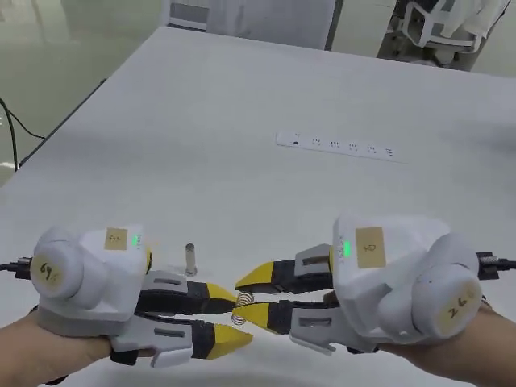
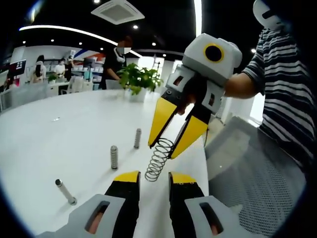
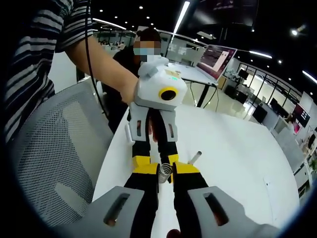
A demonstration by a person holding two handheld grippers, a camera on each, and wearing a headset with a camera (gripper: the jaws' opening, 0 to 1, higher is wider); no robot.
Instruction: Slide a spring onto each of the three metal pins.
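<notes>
A small metal spring (image 1: 242, 309) hangs between the two grippers near the table's front edge. My right gripper (image 1: 240, 297) pinches the spring's upper end (image 2: 159, 157) between its yellow tips (image 2: 162, 150). Facing it, my left gripper (image 2: 151, 177) stands open, the spring's lower end just past its tips. In the right gripper view the spring (image 3: 165, 171) sits between my own jaws (image 3: 165, 171), with the left gripper (image 3: 157, 161) opposite. Two upright pins (image 2: 137, 138) (image 2: 114, 157) carry springs. A bare pin (image 2: 64, 191) leans to the left. One pin (image 1: 191, 260) stands behind the left gripper.
A white power strip (image 1: 343, 147) lies farther back on the white table (image 1: 242, 121). A grey mesh chair (image 2: 247, 168) stands at the table's near edge. People and a potted plant (image 2: 138, 77) are in the background.
</notes>
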